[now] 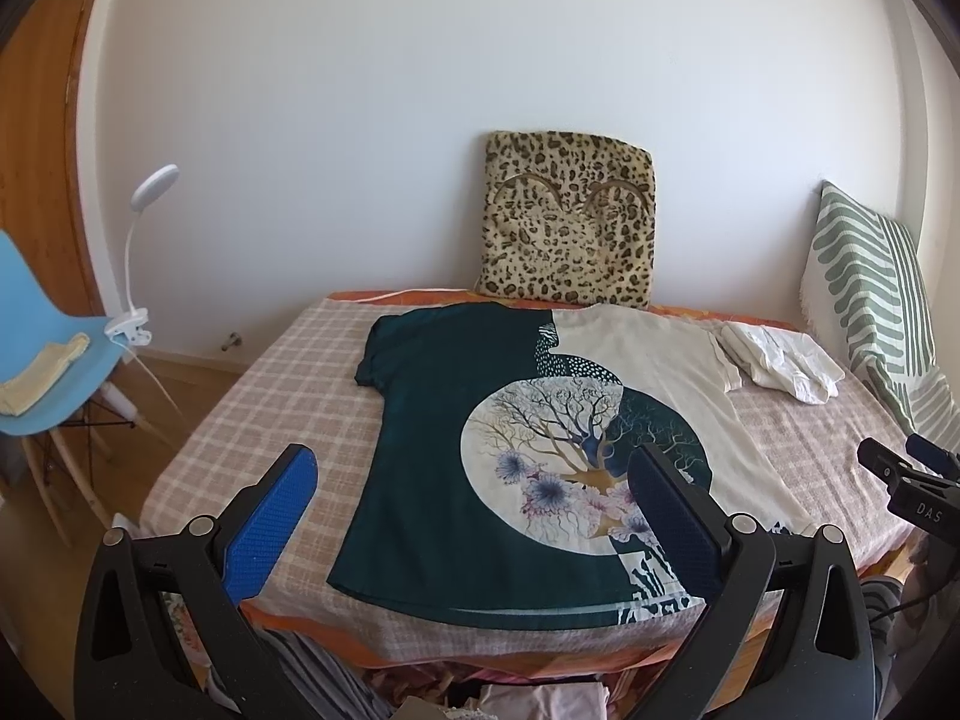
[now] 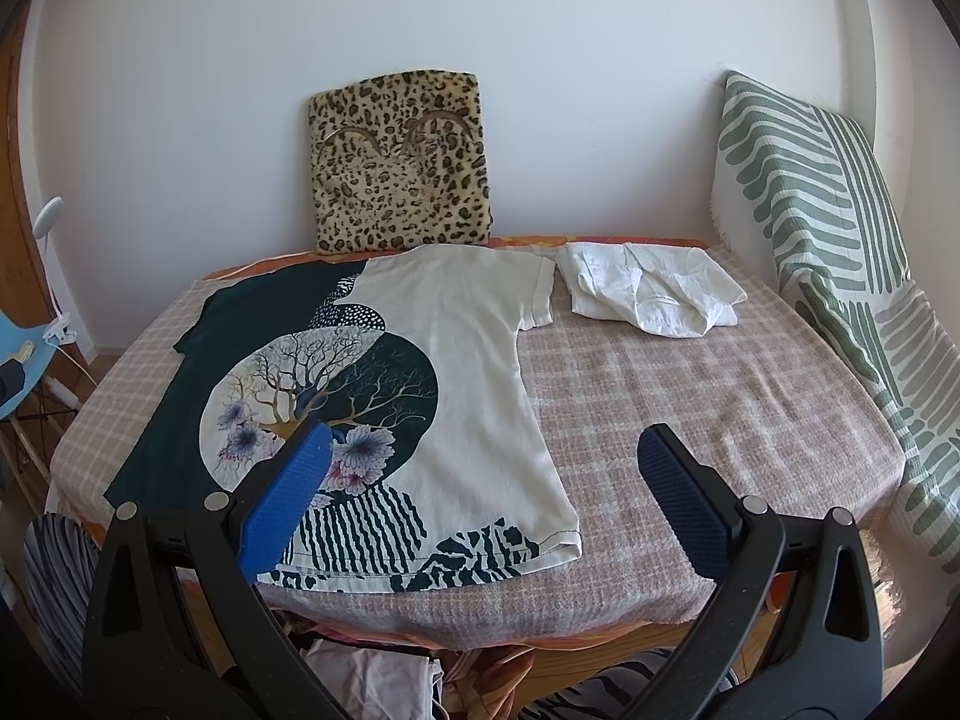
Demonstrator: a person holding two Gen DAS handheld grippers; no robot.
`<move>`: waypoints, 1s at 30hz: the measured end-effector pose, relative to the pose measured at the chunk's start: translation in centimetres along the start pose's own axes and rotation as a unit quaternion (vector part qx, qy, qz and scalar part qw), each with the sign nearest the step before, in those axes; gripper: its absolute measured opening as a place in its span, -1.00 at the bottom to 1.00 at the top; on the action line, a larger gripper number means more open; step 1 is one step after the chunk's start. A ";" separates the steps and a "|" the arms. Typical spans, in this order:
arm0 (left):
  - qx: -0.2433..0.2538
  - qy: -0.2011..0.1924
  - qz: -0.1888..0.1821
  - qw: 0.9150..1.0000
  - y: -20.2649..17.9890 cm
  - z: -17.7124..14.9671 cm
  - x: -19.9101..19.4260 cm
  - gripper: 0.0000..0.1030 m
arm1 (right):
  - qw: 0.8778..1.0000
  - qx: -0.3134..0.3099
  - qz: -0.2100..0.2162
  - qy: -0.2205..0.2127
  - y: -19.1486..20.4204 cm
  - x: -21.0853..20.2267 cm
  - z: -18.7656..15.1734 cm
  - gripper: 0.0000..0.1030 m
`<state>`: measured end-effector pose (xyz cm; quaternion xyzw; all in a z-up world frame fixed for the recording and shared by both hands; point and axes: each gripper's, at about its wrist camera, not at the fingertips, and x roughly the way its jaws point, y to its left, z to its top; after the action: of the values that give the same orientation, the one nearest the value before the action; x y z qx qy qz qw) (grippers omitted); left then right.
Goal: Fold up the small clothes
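A T-shirt (image 1: 456,420), half dark green and half cream with a tree print, lies spread flat on the checked bed cover (image 1: 270,396); it also shows in the right wrist view (image 2: 468,360). A crumpled white garment (image 1: 780,360) lies beyond its right sleeve, also seen in the right wrist view (image 2: 648,294). My left gripper (image 1: 474,516) is open and empty, hovering above the shirt's near hem. My right gripper (image 2: 486,498) is open and empty above the shirt's right hem corner; its tip shows in the left wrist view (image 1: 894,468).
A leopard-print cushion (image 1: 570,222) leans on the wall behind the bed. A green-striped pillow (image 2: 828,240) stands at the right. A blue chair (image 1: 42,354) with a clip lamp (image 1: 135,276) is at the left. Clothes lie piled below the near edge (image 2: 384,678).
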<state>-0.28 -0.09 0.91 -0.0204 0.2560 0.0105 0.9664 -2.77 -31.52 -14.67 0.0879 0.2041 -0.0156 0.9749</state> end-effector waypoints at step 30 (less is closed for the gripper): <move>-0.001 0.002 -0.001 1.000 -0.5 -0.3 0.2 1.00 | 1.000 0.001 0.001 -0.002 0.1 0.3 -0.2 1.00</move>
<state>-0.24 -0.56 0.53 -0.0214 0.2578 0.0101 0.9659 -2.54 -31.37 -14.97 0.0888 0.2026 -0.0153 0.9751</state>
